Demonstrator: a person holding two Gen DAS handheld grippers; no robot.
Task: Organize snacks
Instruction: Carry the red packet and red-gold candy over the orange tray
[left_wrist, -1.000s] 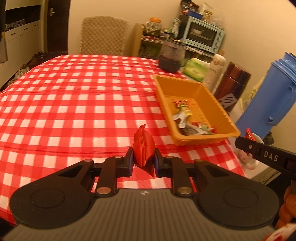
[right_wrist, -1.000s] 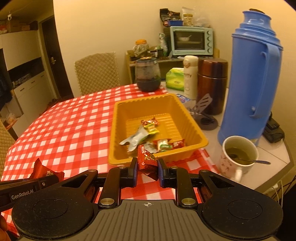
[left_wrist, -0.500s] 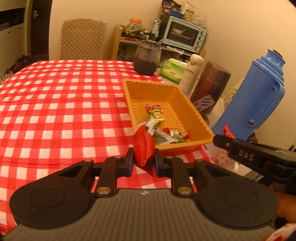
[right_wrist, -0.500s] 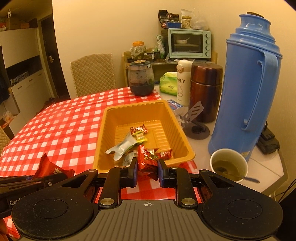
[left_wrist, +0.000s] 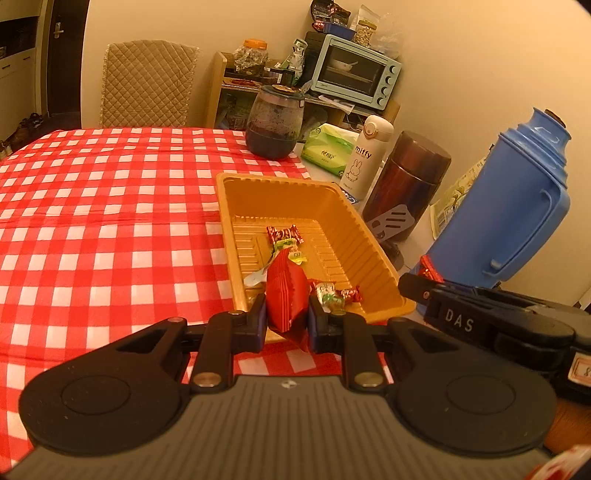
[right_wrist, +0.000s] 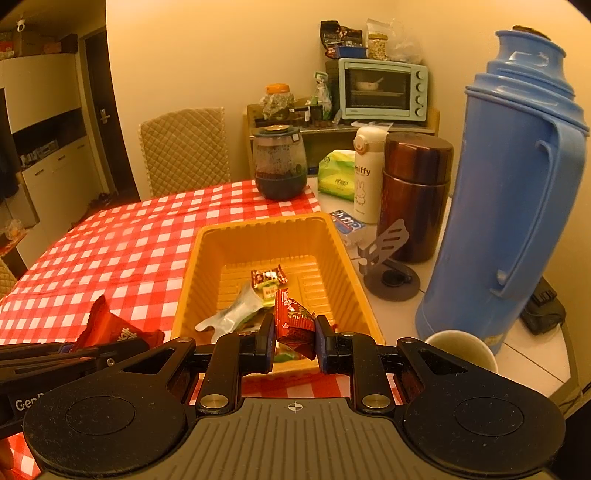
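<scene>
An orange tray (left_wrist: 373, 243) (right_wrist: 343, 258) sits on the red checked tablecloth and holds several wrapped snacks (left_wrist: 284, 234) (right_wrist: 267, 277). My left gripper (left_wrist: 286, 319) is shut on a red snack packet (left_wrist: 286, 295), held upright at the tray's near edge; the packet also shows in the right wrist view (right_wrist: 110, 328). My right gripper (right_wrist: 294, 341) is shut on a small red wrapped snack (right_wrist: 293, 323), held over the tray's near end. In the left wrist view the right gripper (left_wrist: 424, 278) is just right of the tray.
A tall blue thermos (right_wrist: 517, 184), a brown flask (right_wrist: 415, 195), a white Miffy bottle (right_wrist: 365, 173), a glass jar (right_wrist: 279, 162) and a tissue pack (right_wrist: 338, 173) stand behind and right of the tray. A cup (right_wrist: 460, 347) sits near right. The table edge is at right.
Both grippers have moved forward towards the tray with their snacks. The left one swung right, so the tray now lies straight ahead of it.
</scene>
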